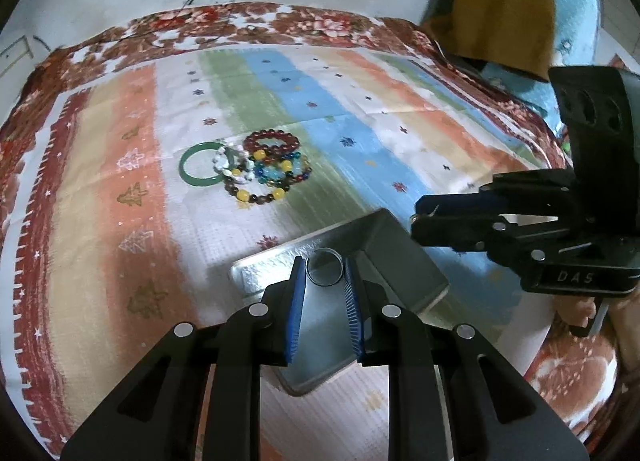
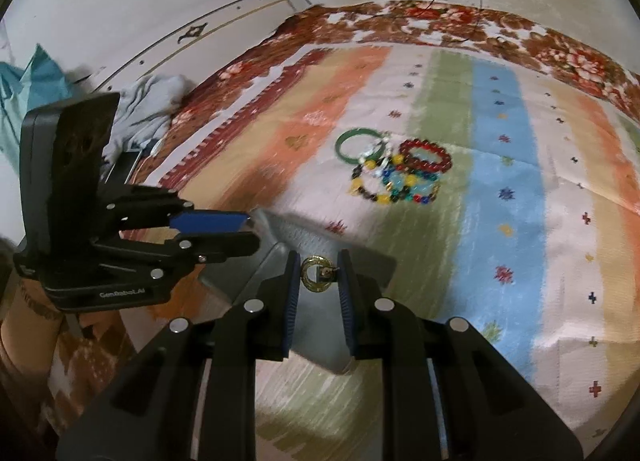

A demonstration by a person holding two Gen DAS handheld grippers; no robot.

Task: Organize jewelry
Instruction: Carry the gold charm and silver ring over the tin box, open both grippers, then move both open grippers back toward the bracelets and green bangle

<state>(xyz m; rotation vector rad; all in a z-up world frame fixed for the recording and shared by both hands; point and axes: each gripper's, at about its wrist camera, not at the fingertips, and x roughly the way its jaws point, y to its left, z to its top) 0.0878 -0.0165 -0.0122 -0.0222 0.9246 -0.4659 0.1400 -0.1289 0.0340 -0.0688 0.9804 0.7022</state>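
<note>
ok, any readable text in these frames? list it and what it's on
"DAS" – embossed on the body of the right gripper, left wrist view.
"GenRobot.AI" – printed on the body of the left gripper, right wrist view; small, slightly blurred.
Nothing readable on the tray, the cloth or the bracelets.

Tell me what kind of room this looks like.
Probably a bedroom at home: a striped bedspread over a floral blanket against a white wall, with clothes piled beside it.
</note>
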